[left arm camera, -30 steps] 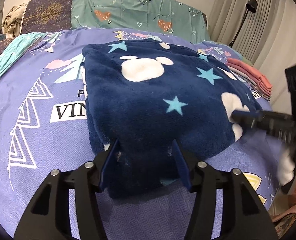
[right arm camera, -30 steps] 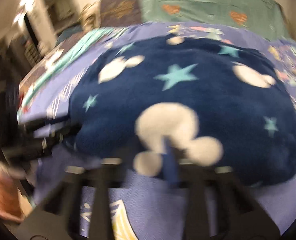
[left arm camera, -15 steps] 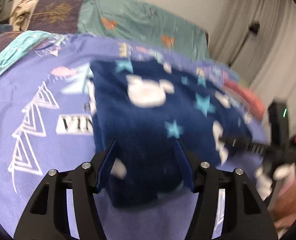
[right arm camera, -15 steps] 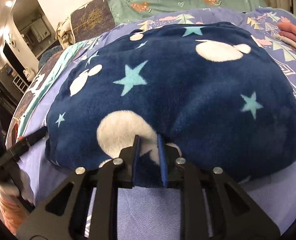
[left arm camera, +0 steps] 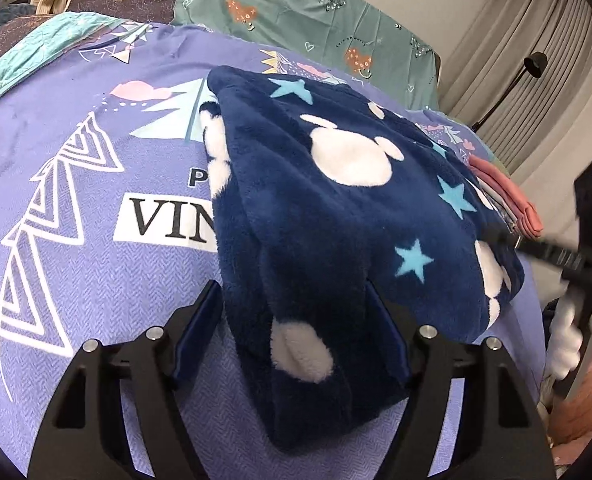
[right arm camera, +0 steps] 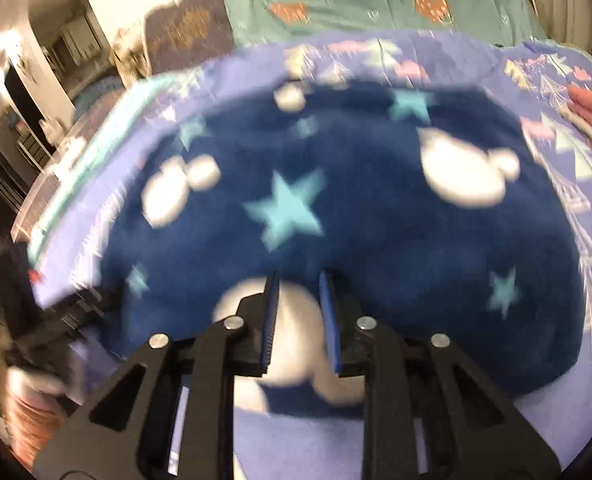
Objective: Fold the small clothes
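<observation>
A navy fleece garment (left arm camera: 335, 220) with white mouse-head shapes and light blue stars lies folded on the purple bedspread (left arm camera: 76, 240). My left gripper (left arm camera: 292, 292) straddles its thick near corner. Its jaws are opening, and the fleece sits loosely between the pads. In the right wrist view the same fleece (right arm camera: 355, 200) fills the middle, blurred. My right gripper (right arm camera: 297, 276) is nearly closed, pinching a white patch at the near edge. The right gripper (left arm camera: 555, 256) also shows blurred at the fleece's right side, and the left gripper (right arm camera: 56, 312) is a dark blur at the left.
A stack of folded pink clothes (left arm camera: 507, 200) lies on the bed just right of the fleece, also seen as pink clothes (right arm camera: 591, 112). Green pillows (left arm camera: 296, 8) line the headboard. A black lamp stand (left arm camera: 531, 64) and curtains stand at the far right.
The left jaws have spread wider around the fleece corner and the left view has rolled and shifted. The right jaws went from tightly pinched to slightly apart, still on the white patch.
</observation>
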The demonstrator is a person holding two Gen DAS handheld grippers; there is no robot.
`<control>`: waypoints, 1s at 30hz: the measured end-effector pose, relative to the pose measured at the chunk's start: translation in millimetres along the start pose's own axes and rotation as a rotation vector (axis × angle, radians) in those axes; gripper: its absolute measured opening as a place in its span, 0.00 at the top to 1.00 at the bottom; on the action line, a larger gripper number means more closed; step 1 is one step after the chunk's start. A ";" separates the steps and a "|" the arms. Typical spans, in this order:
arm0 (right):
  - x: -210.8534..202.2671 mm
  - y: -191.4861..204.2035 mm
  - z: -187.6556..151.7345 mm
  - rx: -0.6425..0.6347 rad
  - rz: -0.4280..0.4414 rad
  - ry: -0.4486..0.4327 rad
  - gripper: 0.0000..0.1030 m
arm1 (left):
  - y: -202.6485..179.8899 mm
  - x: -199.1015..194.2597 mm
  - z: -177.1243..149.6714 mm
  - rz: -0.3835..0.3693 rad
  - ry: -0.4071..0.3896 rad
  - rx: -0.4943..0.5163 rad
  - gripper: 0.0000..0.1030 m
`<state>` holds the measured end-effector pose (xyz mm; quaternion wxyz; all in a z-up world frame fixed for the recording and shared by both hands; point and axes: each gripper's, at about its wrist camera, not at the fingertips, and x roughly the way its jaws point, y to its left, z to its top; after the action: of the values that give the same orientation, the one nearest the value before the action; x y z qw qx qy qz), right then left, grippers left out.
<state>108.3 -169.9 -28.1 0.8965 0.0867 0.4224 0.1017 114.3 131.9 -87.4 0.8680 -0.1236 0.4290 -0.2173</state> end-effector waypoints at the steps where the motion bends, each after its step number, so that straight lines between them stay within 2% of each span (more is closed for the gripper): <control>1: -1.9 3.2 8.5 -0.025 -0.025 -0.041 0.78 | -0.2 0.0 0.8 -0.004 0.001 0.002 0.29; 3: 16.2 4.1 15.5 -0.053 -0.083 -0.041 0.77 | 0.6 1.2 3.8 -0.021 0.002 0.000 0.29; 5: 59.2 -12.7 7.5 0.001 -0.088 0.091 0.76 | 4.5 3.3 3.2 -0.040 0.004 -0.010 0.29; 6: 61.5 -14.9 4.4 -0.008 -0.090 0.065 0.77 | 7.1 3.1 5.1 -0.053 0.006 -0.018 0.29; 8: 51.5 -4.6 14.6 -0.045 -0.110 0.090 0.73 | 8.9 3.9 7.7 -0.065 0.014 -0.020 0.29; 10: 41.5 -3.0 36.0 -0.008 -0.049 0.095 0.71 | 10.7 5.3 14.3 -0.078 0.031 -0.028 0.29; 11: 36.4 -1.1 51.3 -0.010 -0.026 0.064 0.71 | 10.6 6.0 18.2 -0.083 0.037 -0.039 0.29; 13: 38.2 2.5 79.7 -0.046 -0.077 0.005 0.71 | 9.5 3.9 28.3 -0.093 0.022 -0.041 0.29; 14: 46.8 -0.5 93.1 -0.047 -0.076 0.005 0.71 | 9.4 3.3 32.1 -0.089 0.013 -0.033 0.29; 16: 78.6 -12.5 109.2 -0.002 -0.061 0.068 0.71 | 14.0 6.0 37.9 -0.079 0.006 -0.035 0.29; 18: 142.1 -38.8 105.7 0.072 -0.077 0.223 0.72 | 22.8 14.1 40.5 -0.092 0.016 -0.063 0.29; 19: 156.3 -49.2 102.9 0.098 -0.022 0.209 0.75 | 28.5 19.6 40.5 -0.114 0.022 -0.082 0.27; 22: 141.2 -49.4 109.4 0.113 -0.001 0.210 0.74 | 35.6 26.4 37.4 -0.150 0.002 -0.078 0.26; 25: 106.8 -35.8 102.7 0.006 -0.056 0.125 0.73 | 31.0 24.1 37.2 -0.134 0.001 -0.064 0.26; 26: 96.1 -31.6 97.4 -0.024 -0.073 0.095 0.68 | 30.4 23.1 36.9 -0.132 0.001 -0.066 0.26; 28: 73.8 -14.4 86.6 -0.124 -0.077 0.036 0.65 | 30.3 19.7 37.1 -0.127 0.003 -0.076 0.26; 30: 45.6 16.9 66.0 -0.283 -0.066 -0.028 0.58 | 29.8 16.1 37.2 -0.109 0.003 -0.080 0.26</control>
<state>186.0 -146.6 -16.3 0.9084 -0.0530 0.3940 0.1294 160.7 151.3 -88.2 0.8486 -0.1809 0.4314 -0.2471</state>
